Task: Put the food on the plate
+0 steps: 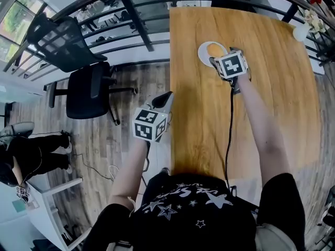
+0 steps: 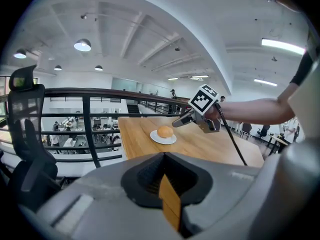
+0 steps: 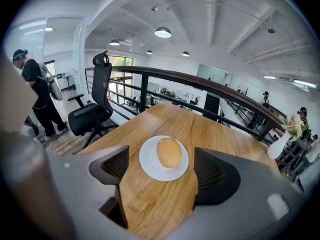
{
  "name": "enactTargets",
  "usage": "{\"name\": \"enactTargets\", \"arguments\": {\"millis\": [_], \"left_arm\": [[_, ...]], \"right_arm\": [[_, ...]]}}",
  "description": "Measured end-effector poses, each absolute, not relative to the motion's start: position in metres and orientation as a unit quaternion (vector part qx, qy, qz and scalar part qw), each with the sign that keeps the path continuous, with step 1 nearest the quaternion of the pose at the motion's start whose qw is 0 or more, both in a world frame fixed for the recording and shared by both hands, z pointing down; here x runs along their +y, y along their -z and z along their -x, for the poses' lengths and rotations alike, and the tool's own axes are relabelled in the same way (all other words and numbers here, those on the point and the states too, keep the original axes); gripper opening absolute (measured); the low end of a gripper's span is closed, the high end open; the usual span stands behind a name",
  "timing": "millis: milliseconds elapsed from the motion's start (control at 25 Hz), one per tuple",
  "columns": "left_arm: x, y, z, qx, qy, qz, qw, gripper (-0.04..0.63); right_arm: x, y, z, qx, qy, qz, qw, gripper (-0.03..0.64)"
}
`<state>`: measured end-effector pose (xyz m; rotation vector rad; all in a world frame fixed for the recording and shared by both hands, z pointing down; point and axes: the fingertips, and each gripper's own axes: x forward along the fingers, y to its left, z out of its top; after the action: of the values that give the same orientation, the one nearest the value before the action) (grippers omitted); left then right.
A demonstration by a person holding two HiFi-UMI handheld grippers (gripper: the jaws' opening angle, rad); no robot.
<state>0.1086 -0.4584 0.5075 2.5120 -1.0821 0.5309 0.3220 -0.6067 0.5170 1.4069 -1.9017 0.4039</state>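
I observed the left gripper (image 1: 167, 97) nearest to me, held over the wood floor (image 1: 99, 140) just off the left edge of the table (image 1: 209, 129) and not touching it. In the left gripper view, the left gripper (image 2: 167, 184) had its jaws pressed together with nothing between them. Beyond it, the right arm reached out over the tabletop, and the right gripper (image 1: 222, 57) sat near the far left part of the table, just beside the plate (image 1: 202, 54). In the right gripper view, the right gripper (image 3: 161, 181) had its jaws spread wide, one on each side of the plate (image 3: 149, 168), and they gripped nothing. The bun (image 3: 169, 152) lay in the middle of that white plate, clear of both jaws. The left gripper view confirmed this: the bun (image 2: 165, 132) rested on the plate (image 2: 156, 139), and the tip of the right gripper (image 2: 180, 122) hung close beside it; I could not tell from that angle whether they touched. Farther out, a black office chair (image 1: 89, 90) stood on the floor left of the table, a dark railing (image 1: 131, 7) ran past the table's far end, and a white vase (image 3: 276, 147) stood at the far right corner.
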Motion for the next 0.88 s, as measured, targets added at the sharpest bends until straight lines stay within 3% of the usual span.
{"name": "enactTargets", "arguments": {"millis": [880], "left_arm": [[-0.352, -0.469, -0.057, -0.337, -0.162, -0.912, 0.17, 0.002]], "right_arm": [[-0.44, -0.464, -0.27, -0.737, -0.167, -0.57, 0.322, 0.402]]}}
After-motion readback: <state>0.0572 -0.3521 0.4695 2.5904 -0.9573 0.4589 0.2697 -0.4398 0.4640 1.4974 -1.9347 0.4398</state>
